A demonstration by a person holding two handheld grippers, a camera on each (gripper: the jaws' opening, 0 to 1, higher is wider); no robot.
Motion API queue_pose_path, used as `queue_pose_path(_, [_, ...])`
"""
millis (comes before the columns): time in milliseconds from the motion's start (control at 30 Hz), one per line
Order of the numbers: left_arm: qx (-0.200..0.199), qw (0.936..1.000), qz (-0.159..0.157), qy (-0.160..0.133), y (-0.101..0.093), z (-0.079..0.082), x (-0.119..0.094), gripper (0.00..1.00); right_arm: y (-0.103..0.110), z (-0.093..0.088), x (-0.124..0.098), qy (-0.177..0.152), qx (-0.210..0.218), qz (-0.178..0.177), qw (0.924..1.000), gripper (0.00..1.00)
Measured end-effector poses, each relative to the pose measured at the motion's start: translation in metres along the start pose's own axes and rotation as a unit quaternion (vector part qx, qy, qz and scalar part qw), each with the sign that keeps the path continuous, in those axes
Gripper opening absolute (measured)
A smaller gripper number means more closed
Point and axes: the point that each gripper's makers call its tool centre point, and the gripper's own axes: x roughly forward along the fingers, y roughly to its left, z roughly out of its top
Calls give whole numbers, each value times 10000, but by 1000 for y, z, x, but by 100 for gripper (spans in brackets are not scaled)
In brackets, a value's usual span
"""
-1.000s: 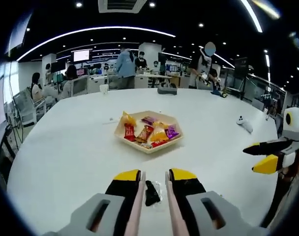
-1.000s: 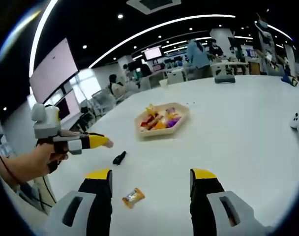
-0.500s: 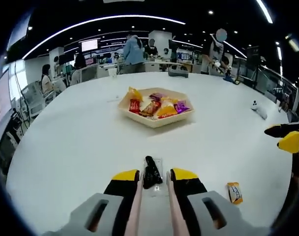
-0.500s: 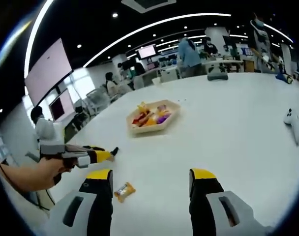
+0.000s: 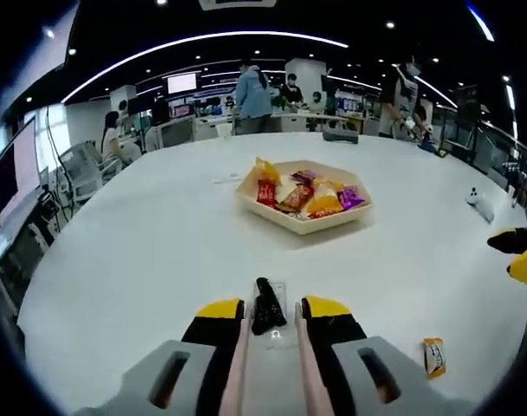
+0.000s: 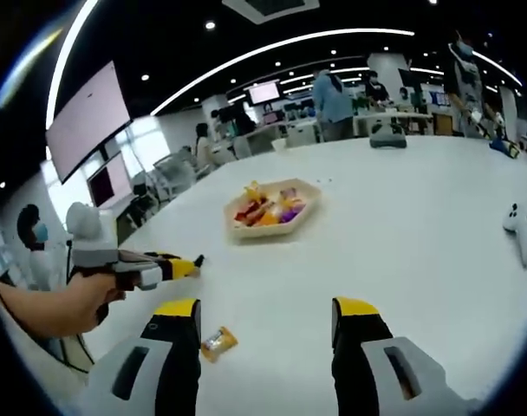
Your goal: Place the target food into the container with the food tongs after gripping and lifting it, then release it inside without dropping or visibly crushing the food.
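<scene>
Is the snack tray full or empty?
Full. The hexagonal tray on the white table is heaped with colourful wrapped snacks; in the right gripper view it is heaped too.

One tray (image 5: 291, 222) of snacks, one orange packet (image 5: 433, 356), one black packet (image 5: 265, 305), two tools.

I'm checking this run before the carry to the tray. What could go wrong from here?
The left claw pinches the dark packet only by its near end, so it may slip out on the way to the tray. The tray is already heaped with snacks, so a release could roll off the pile. The orange packet lies loose on the table, where a low sweep of the open right claw might knock it.
</scene>
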Motion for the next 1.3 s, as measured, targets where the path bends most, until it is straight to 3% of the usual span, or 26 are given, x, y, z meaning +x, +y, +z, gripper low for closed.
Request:
queue_pose_path(333, [-484,9988,6,-10,5,1,8,20,0,-4,2,92,3,8,10000,61])
queue_pose_path(400, [-356,9993,-113,7,4,1,8,19,-1,-4,2,81,21,4,10000,61])
queue_pose_path(467, [117,9997,-223,34,1,2,8,18,-2,-4,2,72,52,-14,10000,61])
queue_pose_path(533, [173,9995,-263,65,-1,1,7,18,-3,-4,2,72,63,-17,10000,60])
queue_pose_path(600, [-357,9985,-330,263,0,-1,2,18,-2,-4,1,66,56,-18,10000,60])
queue_pose_path(633, [-823,9952,-370,371,2,-1,-2,18,-2,-4,1,56,54,-18,10000,60])
queue_pose_path(700, [-1005,9938,-416,220,6,7,-7,18,-4,-3,-1,22,64,-44,10000,60])
queue_pose_path(867, [-961,9941,-472,165,10,12,-13,18,-7,-5,-1,44,138,-65,9999,60])
queue_pose_path(1067, [-930,9939,-580,-148,7,33,-22,18,-2,-5,1,50,88,1,9999,60])
queue_pose_path(1300, [-862,9933,-723,-279,0,46,-23,18,1,-6,1,57,217,49,9997,57])
